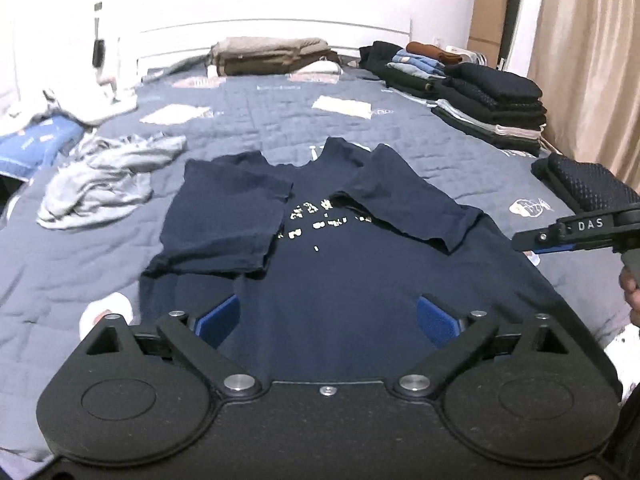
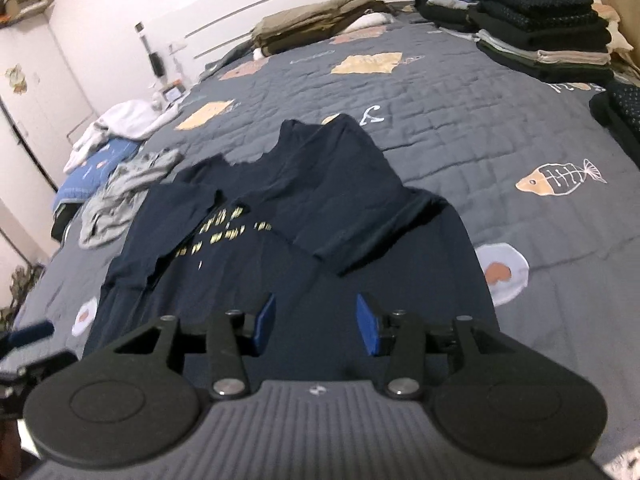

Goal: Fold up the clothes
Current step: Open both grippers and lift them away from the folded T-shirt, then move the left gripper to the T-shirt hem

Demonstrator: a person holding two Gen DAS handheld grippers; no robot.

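A navy T-shirt [image 1: 320, 276] with pale yellow print lies flat on the grey quilted bed [image 1: 280, 120], collar away from me. Both sleeves are folded inward over the chest. My left gripper [image 1: 328, 316] hovers over the shirt's lower half, its blue pads [image 1: 218, 318] spread wide with nothing gripped. In the right wrist view the same T-shirt [image 2: 312, 216] lies ahead. My right gripper [image 2: 317, 326] is partly open above the hem area, with no cloth between its pads. The black frame of the right tool [image 1: 580, 226] shows at the right edge of the left wrist view.
A crumpled grey garment [image 1: 108, 176] lies left of the shirt, with a blue pillow [image 1: 36, 144] and white cloth beyond. Stacks of folded dark clothes [image 1: 492, 108] line the right side. Folded beige and brown items [image 1: 272, 56] sit by the headboard. A curtain [image 1: 588, 60] hangs at right.
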